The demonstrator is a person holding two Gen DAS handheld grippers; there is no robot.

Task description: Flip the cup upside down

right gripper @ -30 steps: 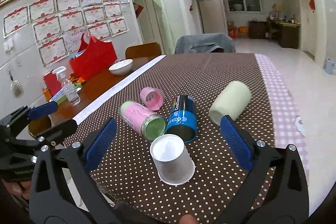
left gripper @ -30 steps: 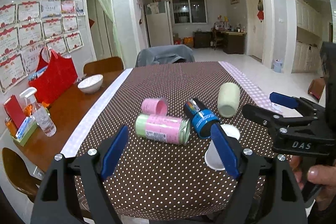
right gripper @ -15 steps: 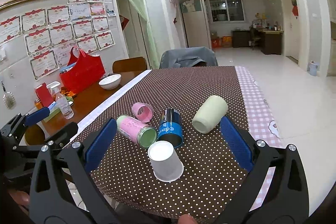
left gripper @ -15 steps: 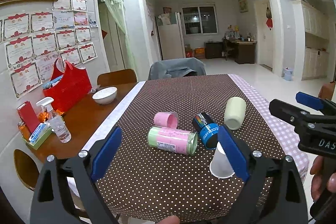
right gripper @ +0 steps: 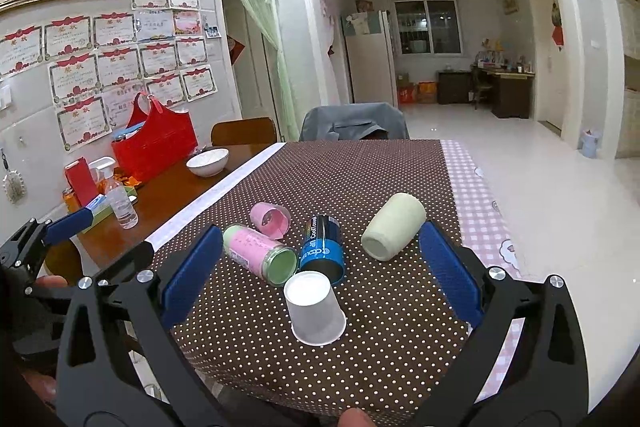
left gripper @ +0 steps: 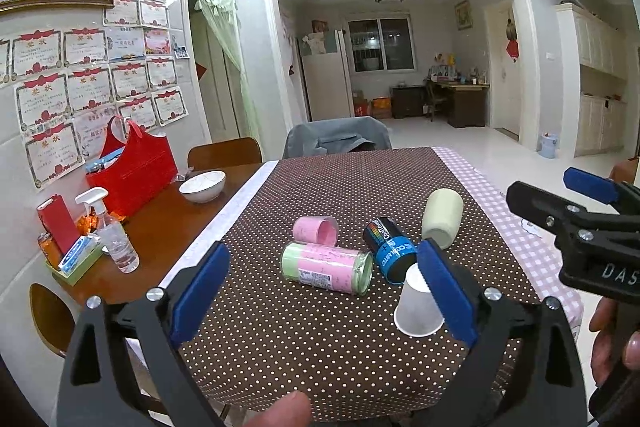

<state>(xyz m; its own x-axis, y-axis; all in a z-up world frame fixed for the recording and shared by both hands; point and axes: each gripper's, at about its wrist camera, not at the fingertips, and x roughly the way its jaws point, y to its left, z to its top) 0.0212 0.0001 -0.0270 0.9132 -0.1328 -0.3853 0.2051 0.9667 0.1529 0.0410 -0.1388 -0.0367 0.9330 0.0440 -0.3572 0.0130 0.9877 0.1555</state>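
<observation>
A white paper cup [right gripper: 315, 311] stands upside down, mouth on the brown dotted tablecloth [right gripper: 360, 171], near the table's front edge. In the left wrist view the cup [left gripper: 416, 303] is partly behind my left gripper's right finger. My left gripper [left gripper: 320, 291] is open and empty, held back from the table. My right gripper [right gripper: 318, 285] is open and empty, above and behind the cup. The right gripper shows at the right of the left wrist view [left gripper: 580, 203].
Beyond the white cup lie a pink-and-green can [right gripper: 260, 253], a blue can [right gripper: 322, 247], a small pink cup [right gripper: 270, 219] and a pale green cup [right gripper: 394, 227]. At the left stand a white bowl [right gripper: 208, 161], a red bag [right gripper: 154, 143] and a spray bottle [right gripper: 120, 199].
Both grippers have pulled back and up from the table, so the objects look smaller and farther. The white cup has stayed upside down in place.
</observation>
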